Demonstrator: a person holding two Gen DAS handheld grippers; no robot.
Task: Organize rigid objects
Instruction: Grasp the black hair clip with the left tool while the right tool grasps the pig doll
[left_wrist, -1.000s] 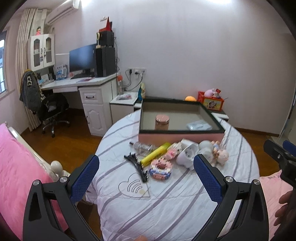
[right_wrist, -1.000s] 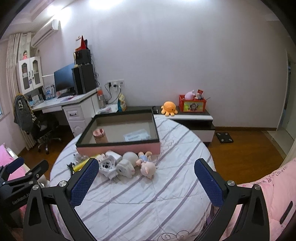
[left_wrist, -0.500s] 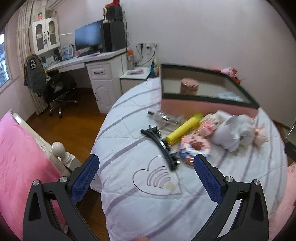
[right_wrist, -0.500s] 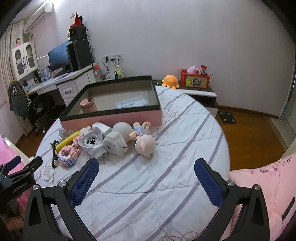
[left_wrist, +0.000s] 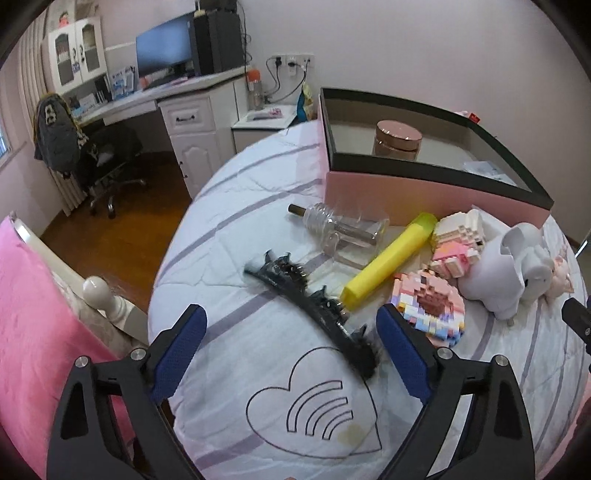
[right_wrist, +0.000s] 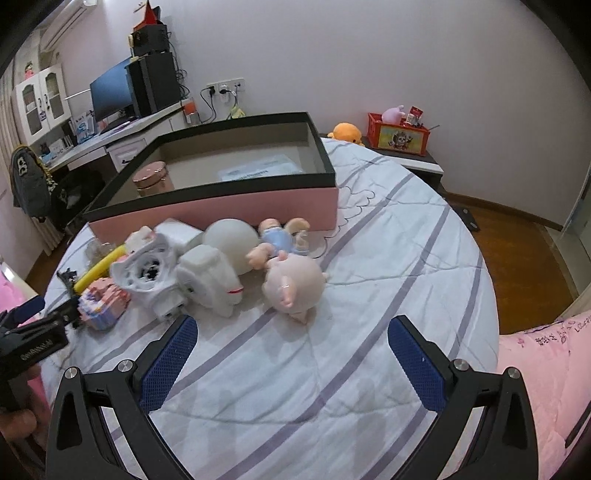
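Observation:
On the round striped tablecloth (left_wrist: 236, 236) a black toothed hair clip (left_wrist: 317, 306) lies slanted. Its near end reaches between the fingers of my left gripper (left_wrist: 291, 350), close to the right pad; the jaws are closing and no pad presses on it. Behind the clip lie a clear glass bottle (left_wrist: 347, 229), a yellow tube (left_wrist: 388, 266), two pink brick toys (left_wrist: 430, 304) and a white elephant figure (left_wrist: 506, 266). My right gripper (right_wrist: 291, 354) is open over bare cloth, just short of a pig doll (right_wrist: 291, 280) and the white elephant (right_wrist: 210, 280).
A pink box with a black rim (right_wrist: 221, 206) stands behind the objects, with a copper-lidded jar (right_wrist: 151, 181) and a paper inside. The table edge falls to a wooden floor (left_wrist: 122, 229). Pink bedding (left_wrist: 33, 332) is at the left, a desk and chair beyond.
Both grippers have come down and closer to the table, pitching downward. The hair clip now sits between the left fingers, which have narrowed a little.

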